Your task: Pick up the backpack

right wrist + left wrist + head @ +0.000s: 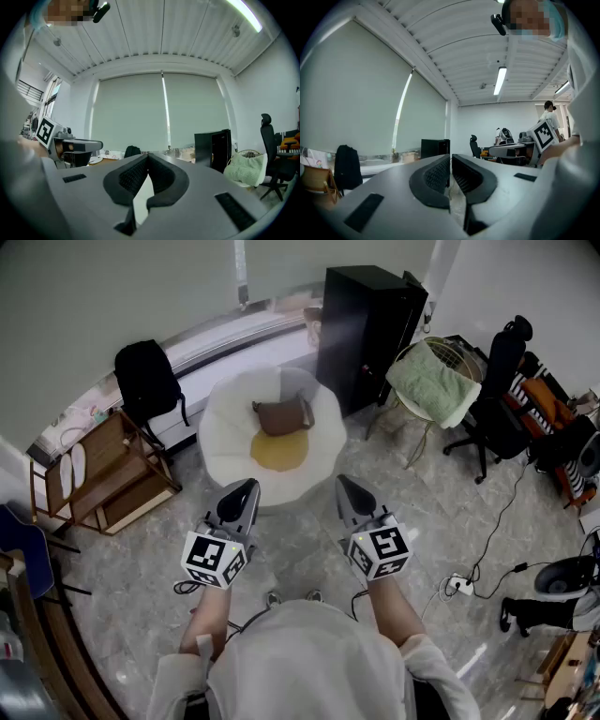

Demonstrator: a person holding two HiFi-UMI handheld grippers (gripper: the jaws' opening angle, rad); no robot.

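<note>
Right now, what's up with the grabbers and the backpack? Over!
Left gripper shut, empty; right gripper shut, empty. Backpack untouched, far off by the window. White chair straight ahead, wooden rack beside the backpack.

An office is seen here, with a lounge corner mixed in. A black office chair point(492, 395) is parked at the right, and a desk point(506, 149) is made out beyond. A strip light point(500, 79) is set in a slatted ceiling point(454, 56). The wide window is covered by roller blinds point(164, 112). A black cabinet point(366, 334), a wooden shelf point(112, 474) and a round white seat point(272, 442) are stood on the pale stone-look floor point(309, 540), and a power strip point(459, 585) is laid on it.
</note>
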